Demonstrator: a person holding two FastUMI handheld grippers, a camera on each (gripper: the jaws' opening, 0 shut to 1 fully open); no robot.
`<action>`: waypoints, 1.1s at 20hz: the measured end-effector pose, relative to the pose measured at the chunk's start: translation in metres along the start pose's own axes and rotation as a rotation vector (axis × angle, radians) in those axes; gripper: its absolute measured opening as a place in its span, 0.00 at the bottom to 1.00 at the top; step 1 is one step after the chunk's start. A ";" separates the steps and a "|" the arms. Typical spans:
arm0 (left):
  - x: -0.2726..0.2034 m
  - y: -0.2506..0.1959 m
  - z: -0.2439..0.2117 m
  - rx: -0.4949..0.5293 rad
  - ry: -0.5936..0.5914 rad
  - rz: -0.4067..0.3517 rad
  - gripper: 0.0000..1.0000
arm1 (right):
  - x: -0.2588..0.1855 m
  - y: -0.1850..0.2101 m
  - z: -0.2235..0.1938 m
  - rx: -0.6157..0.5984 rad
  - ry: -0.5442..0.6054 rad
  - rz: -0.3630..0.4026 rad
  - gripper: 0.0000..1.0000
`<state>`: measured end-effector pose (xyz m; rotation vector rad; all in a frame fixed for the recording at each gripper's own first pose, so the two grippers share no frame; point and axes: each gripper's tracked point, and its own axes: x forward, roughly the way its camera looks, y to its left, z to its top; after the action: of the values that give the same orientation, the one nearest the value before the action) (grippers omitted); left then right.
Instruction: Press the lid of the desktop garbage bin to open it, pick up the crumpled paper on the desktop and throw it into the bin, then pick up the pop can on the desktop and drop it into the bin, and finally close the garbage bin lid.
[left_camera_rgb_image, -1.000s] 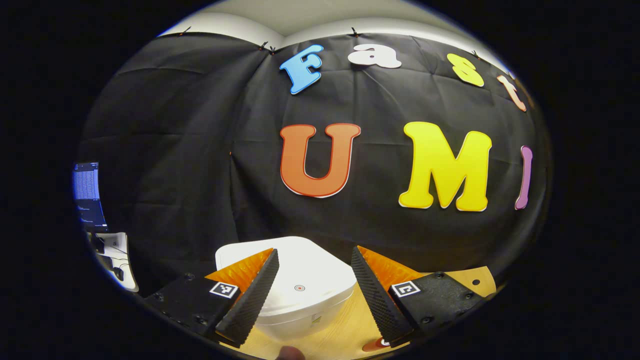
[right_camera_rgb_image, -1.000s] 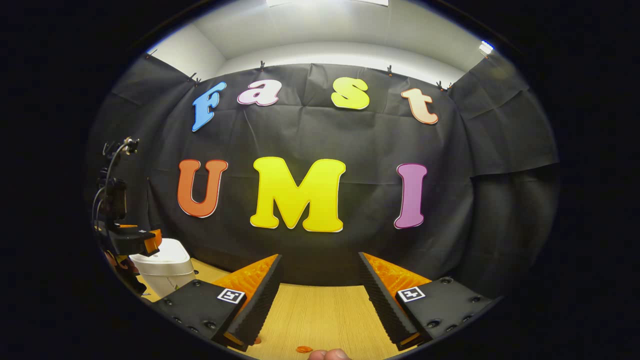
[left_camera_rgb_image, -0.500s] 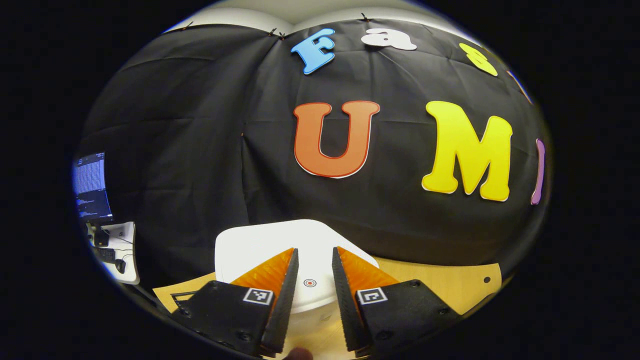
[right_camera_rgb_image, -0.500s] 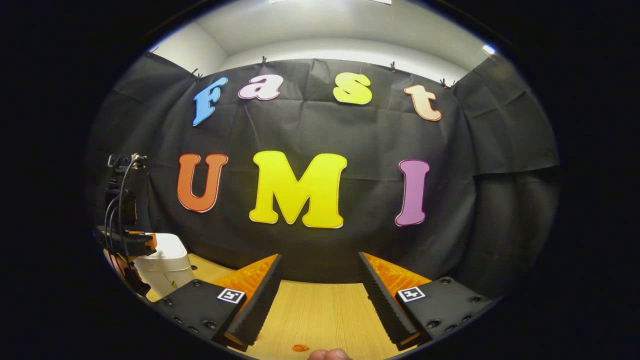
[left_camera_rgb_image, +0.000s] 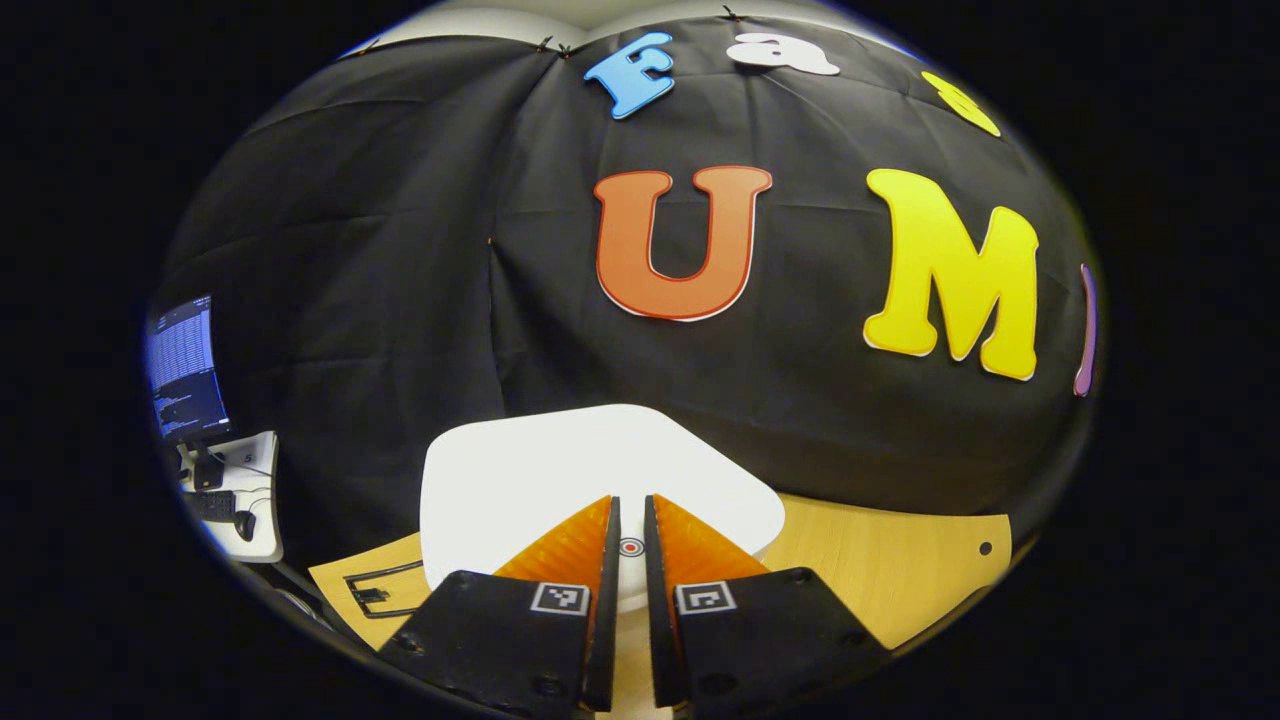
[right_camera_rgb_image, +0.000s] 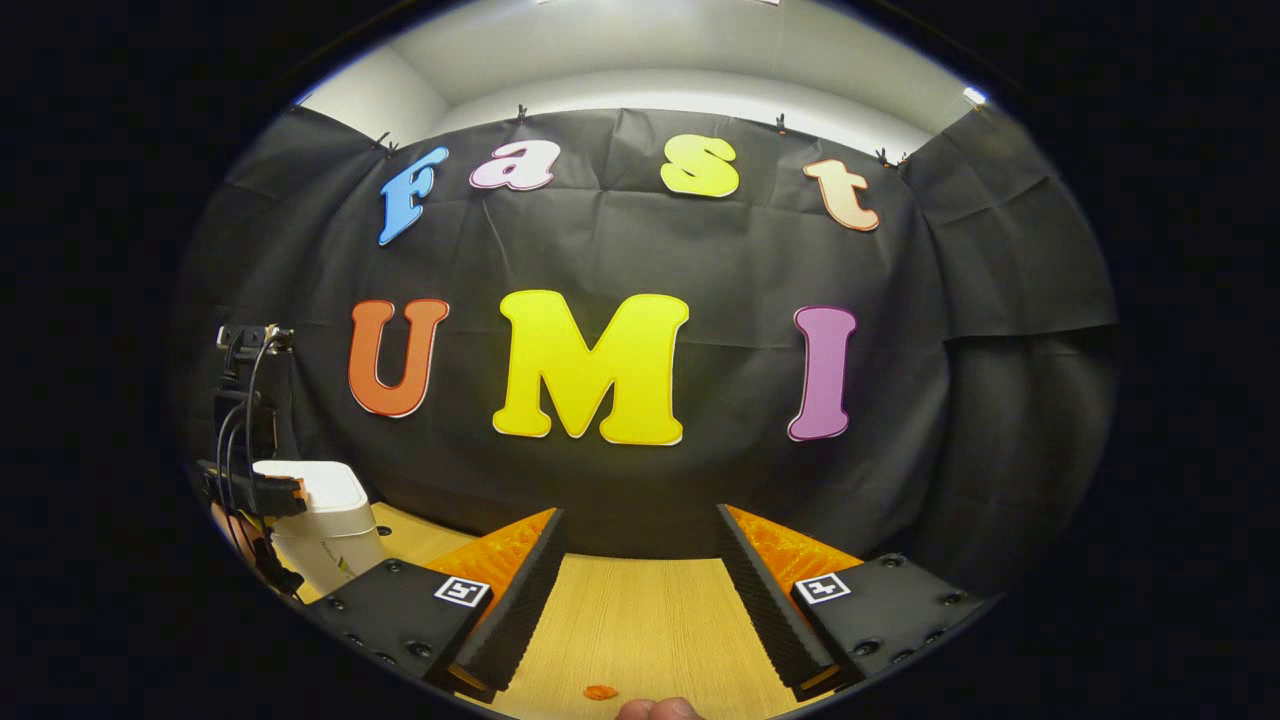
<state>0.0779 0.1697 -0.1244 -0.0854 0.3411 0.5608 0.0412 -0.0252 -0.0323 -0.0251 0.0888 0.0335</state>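
White lid (left_camera_rgb_image: 560, 470) sits under my left gripper (left_camera_rgb_image: 631, 505), jaws nearly closed over its red dot (left_camera_rgb_image: 631, 547); I'd press straight down there, right gripper (right_camera_rgb_image: 640, 560) idle and open.

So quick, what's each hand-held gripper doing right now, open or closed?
Left hand-held gripper: nearly closed, holding nothing, over the bin lid.
Right hand-held gripper: open, empty.

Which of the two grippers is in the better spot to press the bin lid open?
Left. The left gripper, nearly shut, sits right above the bin lid, at its round mark. The right gripper, open, is over bare table, with the bin off to its side.
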 end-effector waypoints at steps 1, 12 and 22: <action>0.001 0.000 -0.002 0.026 0.003 0.010 0.13 | 0.001 0.001 -0.001 0.001 0.000 0.000 0.94; -0.009 0.002 0.032 0.030 -0.082 -0.033 0.09 | -0.001 -0.001 -0.005 0.038 -0.002 -0.013 0.94; -0.030 -0.012 0.105 0.138 -0.271 -0.125 0.87 | -0.010 -0.008 0.004 0.048 -0.027 -0.049 0.94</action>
<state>0.0917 0.1626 -0.0158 0.1014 0.1088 0.4173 0.0321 -0.0337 -0.0277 0.0209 0.0615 -0.0170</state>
